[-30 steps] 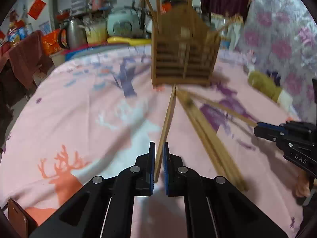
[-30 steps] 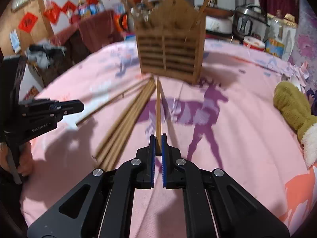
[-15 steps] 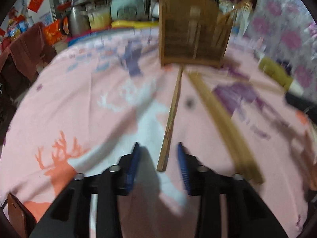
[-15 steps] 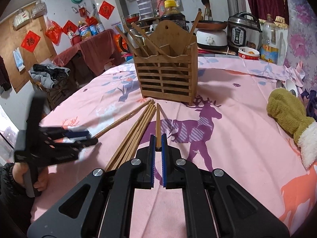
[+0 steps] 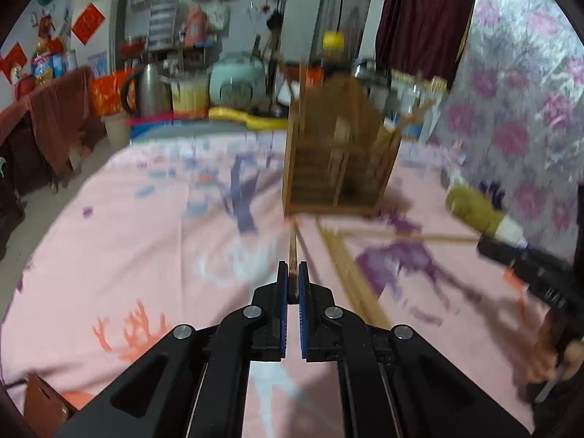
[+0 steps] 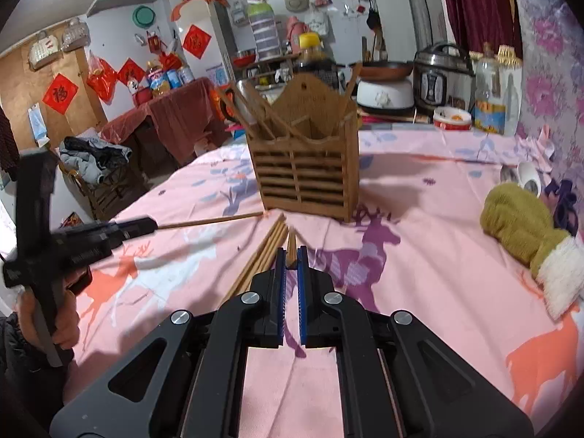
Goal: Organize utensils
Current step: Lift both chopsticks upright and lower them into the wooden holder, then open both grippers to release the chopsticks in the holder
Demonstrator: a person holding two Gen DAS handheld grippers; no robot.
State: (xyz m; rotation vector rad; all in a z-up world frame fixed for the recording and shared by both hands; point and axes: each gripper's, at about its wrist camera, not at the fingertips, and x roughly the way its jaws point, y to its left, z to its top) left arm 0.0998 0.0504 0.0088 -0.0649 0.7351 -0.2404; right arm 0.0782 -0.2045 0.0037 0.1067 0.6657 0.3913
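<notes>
Olive mitten (image 6: 518, 226) beside wooden holder (image 6: 304, 179)

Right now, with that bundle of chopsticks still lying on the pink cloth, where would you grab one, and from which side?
Take a chopstick from the bundle at its near end, coming from above and behind, jaws straddling it sideways. The sticks lie flat, side by side, pointing at the holder, so only the near ends offer room. Both the left gripper and right gripper already hold one that way.

Two hand-held grippers (image 5: 290, 277) (image 6: 291, 261), one wooden holder (image 6: 306, 168), one mitten (image 6: 525, 233)
</notes>
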